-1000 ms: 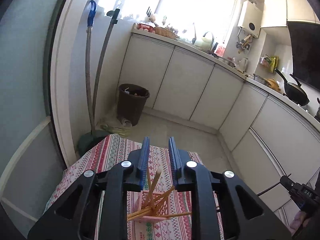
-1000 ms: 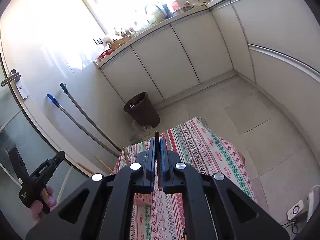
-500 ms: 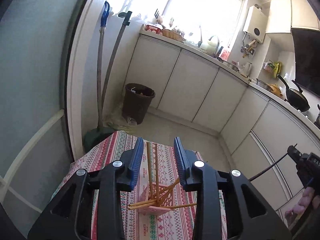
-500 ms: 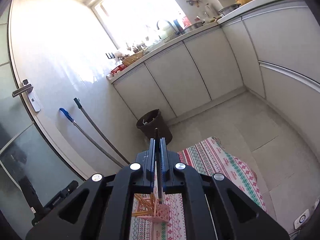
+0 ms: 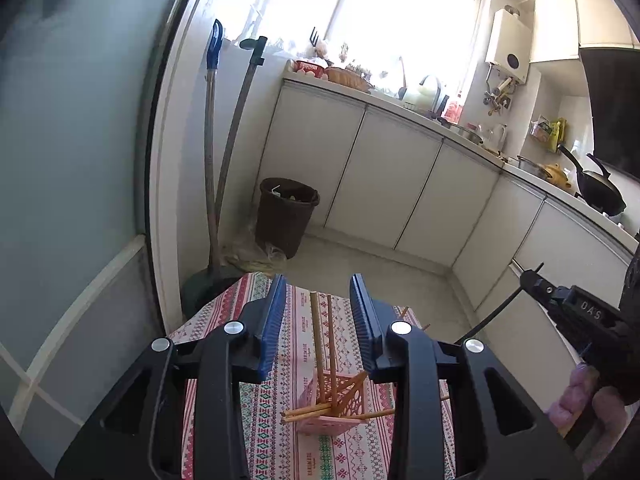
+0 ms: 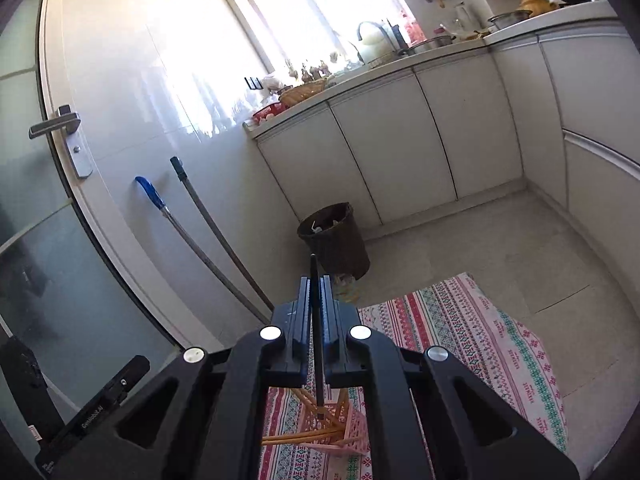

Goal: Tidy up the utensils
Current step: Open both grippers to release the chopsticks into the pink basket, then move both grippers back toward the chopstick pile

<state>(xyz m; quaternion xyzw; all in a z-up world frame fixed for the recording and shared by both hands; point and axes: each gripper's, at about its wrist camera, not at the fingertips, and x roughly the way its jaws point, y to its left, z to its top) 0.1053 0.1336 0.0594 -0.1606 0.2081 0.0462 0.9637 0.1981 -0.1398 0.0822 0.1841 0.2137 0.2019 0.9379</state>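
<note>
A pink lattice basket (image 5: 344,400) stands on the patterned tablecloth (image 5: 280,440) with several wooden chopsticks (image 5: 316,340) in it, two upright and others slanting out. My left gripper (image 5: 318,280) hovers above it, open; the upright sticks rise between its blue pads without touching them. In the right wrist view my right gripper (image 6: 316,280) is shut on a black chopstick (image 6: 318,352), whose lower end hangs just over the basket (image 6: 352,428). From the left wrist view, the right gripper (image 5: 532,276) comes in from the right edge, held by a hand, with the black chopstick (image 5: 492,316) slanting down.
The small table's cloth (image 6: 460,340) ends close beyond the basket, with tiled floor past it. A dark waste bin (image 5: 286,216) and two long mop handles (image 5: 210,160) stand by the wall. White cabinets (image 5: 384,176) run along the back and right.
My left jaws have widened and two wooden chopsticks now stand upright in the basket. My right gripper has swung over the basket, carrying the black chopstick.
</note>
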